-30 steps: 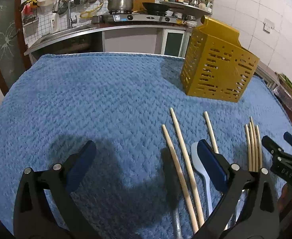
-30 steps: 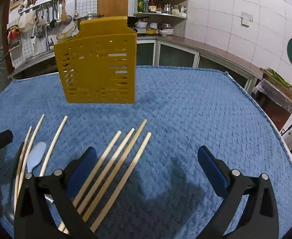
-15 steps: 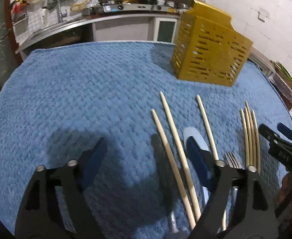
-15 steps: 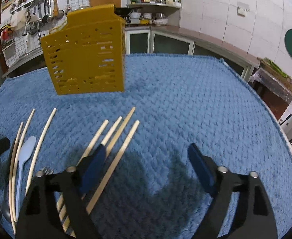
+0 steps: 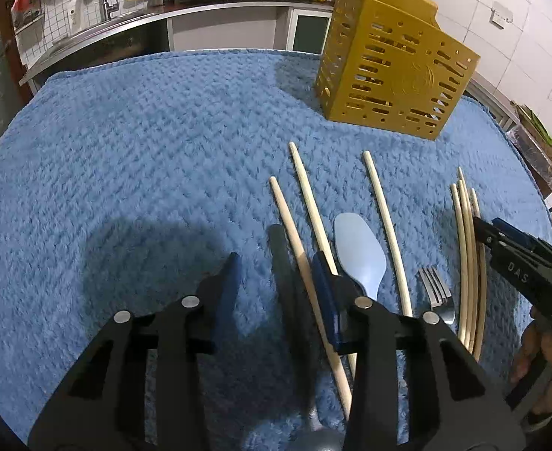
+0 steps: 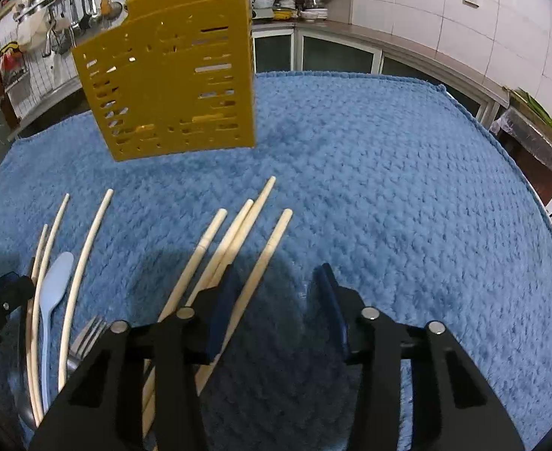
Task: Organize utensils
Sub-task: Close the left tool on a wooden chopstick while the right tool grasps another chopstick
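We were at the very start of the sorting: every utensil lay loose on the blue towel point(image 5: 125, 158) that covered the tabletop, and the yellow slotted holder point(image 5: 392, 75) stood upright at the far side with nothing visibly in it. Our left claw point(image 5: 276, 278) hovered low over the leftmost chopstick point(image 5: 294, 248), its jaws closing but not yet pressing; the stick ran between the blue pads, closer to the right-hand one, and we could not tell whether that pad already brushed it. Just beside lay a second chopstick point(image 5: 310, 203), a pale blue spoon point(image 5: 358, 251), a third stick point(image 5: 385, 218) and a fork point(image 5: 435, 289). Our right claw point(image 6: 276, 293) was likewise closing and gripping nothing, with the outermost stick point(image 6: 268, 255) of a loose bundle of chopsticks point(image 6: 223, 248) passing between its pads, near the left one. We judged the step in hand to be the first pickup, both claws at once. The next move called for settling each claw lower so the pads straddled one stick cleanly, then pinching firmly, since thin round sticks on soft pile roll away easily, before lifting toward the holder's open top.
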{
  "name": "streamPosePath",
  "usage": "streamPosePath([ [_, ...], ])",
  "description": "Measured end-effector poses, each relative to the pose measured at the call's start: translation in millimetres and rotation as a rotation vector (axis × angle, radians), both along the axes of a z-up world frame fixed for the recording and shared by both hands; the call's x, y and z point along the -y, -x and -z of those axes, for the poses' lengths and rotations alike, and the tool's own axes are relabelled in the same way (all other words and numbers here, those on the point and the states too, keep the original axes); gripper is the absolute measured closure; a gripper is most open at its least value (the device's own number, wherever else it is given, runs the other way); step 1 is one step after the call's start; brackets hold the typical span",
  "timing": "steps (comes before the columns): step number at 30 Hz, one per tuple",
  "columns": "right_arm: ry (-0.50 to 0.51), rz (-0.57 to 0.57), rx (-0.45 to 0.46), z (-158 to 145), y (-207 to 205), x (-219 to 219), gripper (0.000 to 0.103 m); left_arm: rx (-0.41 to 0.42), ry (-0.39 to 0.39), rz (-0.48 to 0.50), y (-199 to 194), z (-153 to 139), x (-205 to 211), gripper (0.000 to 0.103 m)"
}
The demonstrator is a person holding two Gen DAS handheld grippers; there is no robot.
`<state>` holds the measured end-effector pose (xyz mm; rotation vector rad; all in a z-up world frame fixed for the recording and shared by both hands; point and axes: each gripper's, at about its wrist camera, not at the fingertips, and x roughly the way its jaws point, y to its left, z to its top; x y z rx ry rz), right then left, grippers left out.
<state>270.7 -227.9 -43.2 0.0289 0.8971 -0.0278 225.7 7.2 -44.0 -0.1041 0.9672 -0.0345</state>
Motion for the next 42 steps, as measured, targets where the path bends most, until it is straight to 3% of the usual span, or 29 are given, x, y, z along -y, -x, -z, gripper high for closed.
streamPosePath([
  [6,-0.031,0.007,-0.007,-0.5,-13.0,-0.4,0.077,-0.016,0.028,-0.013,-4.5,2.2,-0.9,0.069],
  [17,-0.024,-0.004,0.024,0.7,-14.1,-4.1,0.078,0.012,-0.067,-0.026,-9.9,6.0,18.1,0.069],
  [21,-0.017,-0.044,0.023,-0.5,-16.0,-7.5,0.089,0.003,-0.057,-0.027,-15.0,5.3,17.9,0.067],
  [31,-0.064,-0.091,0.019,-1.4,-13.2,1.2,0.092,-0.005,-0.008,-0.017,-16.0,4.5,11.8,0.065],
  [33,-0.076,-0.095,0.019,-1.5,-12.2,3.3,0.092,-0.007,0.01,-0.031,-16.0,4.5,6.3,0.077],
  [36,-0.082,-0.096,0.02,-1.1,-11.6,4.0,0.092,-0.021,0.062,-0.05,-16.3,4.3,-4.3,0.085],
  [42,-0.082,-0.096,0.022,-0.7,-11.0,3.0,0.092,-0.025,0.054,-0.043,-16.6,4.8,-2.3,0.086],
])
